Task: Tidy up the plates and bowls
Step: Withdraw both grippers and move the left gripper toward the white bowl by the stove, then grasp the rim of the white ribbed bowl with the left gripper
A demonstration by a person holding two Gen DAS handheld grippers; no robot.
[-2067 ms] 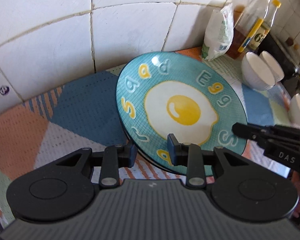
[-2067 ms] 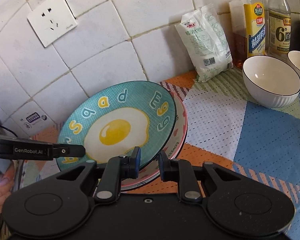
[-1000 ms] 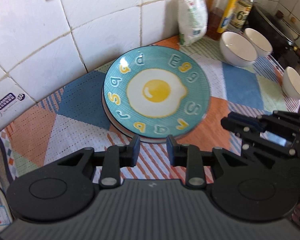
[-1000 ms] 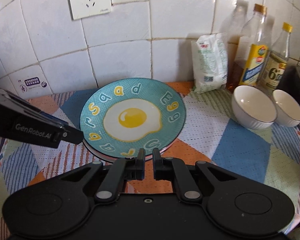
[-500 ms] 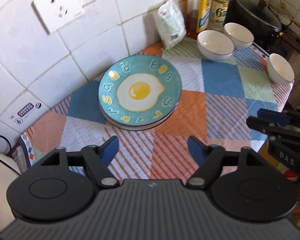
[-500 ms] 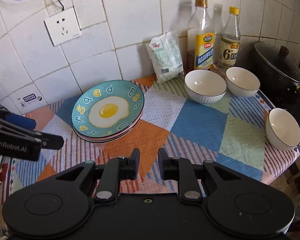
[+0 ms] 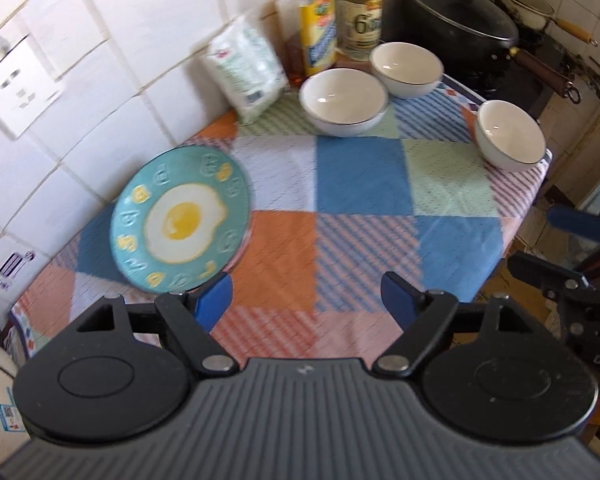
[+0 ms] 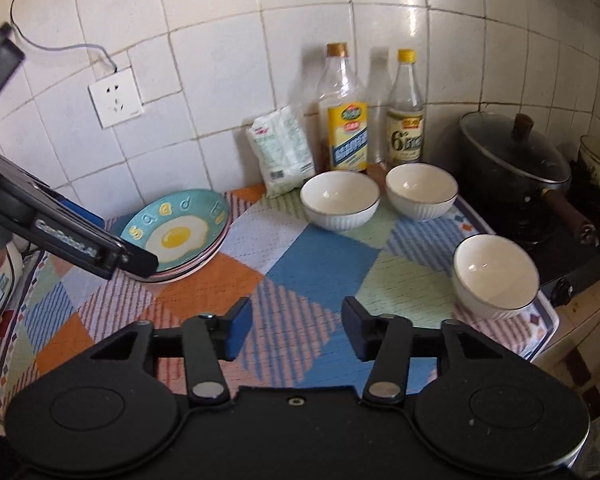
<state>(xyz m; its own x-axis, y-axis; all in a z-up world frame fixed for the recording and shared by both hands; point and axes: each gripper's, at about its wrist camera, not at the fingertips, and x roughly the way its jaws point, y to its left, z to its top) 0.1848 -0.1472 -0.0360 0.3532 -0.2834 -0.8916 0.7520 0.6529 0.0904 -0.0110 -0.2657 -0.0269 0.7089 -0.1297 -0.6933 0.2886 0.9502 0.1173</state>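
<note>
Both grippers above the near edge of the cloth point(image 8: 324, 264), nothing between the jaws of either. Left gripper point(image 7: 306, 300) open wide; jaws just been opening, now spread over bare orange and striped squares. Right gripper point(image 8: 296, 330) open about halfway, jaws just been opening too, with only checked cloth beyond the pads. Ahead and left of the left gripper, just past its left finger: egg plate point(image 7: 182, 220), topmost of a low stack, lying flat close to the tiled wall point(image 8: 220, 64). Same stack ahead and far left of the right gripper, partly behind the left gripper's body. Wide bare stretch of cloth straight ahead of both grippers, running from the plate stack to the bowls. Far ahead, by the wall: two bowls side by side, big bowl point(image 8: 339, 200) and second bowl point(image 8: 421, 191), nearly touching. Behind them, against the tiles, a white bag point(image 8: 282, 151) and two bottles point(image 8: 346, 120). Ahead and right of the right gripper: third bowl point(image 8: 495, 274), alone, near the cloth's right edge, well apart from the other two. Past that edge, a black stove with a lidded pot point(image 8: 514, 160), handle pointing toward the third bowl. Right gripper's arm visible at the right rim of the left view, off the table edge.
</note>
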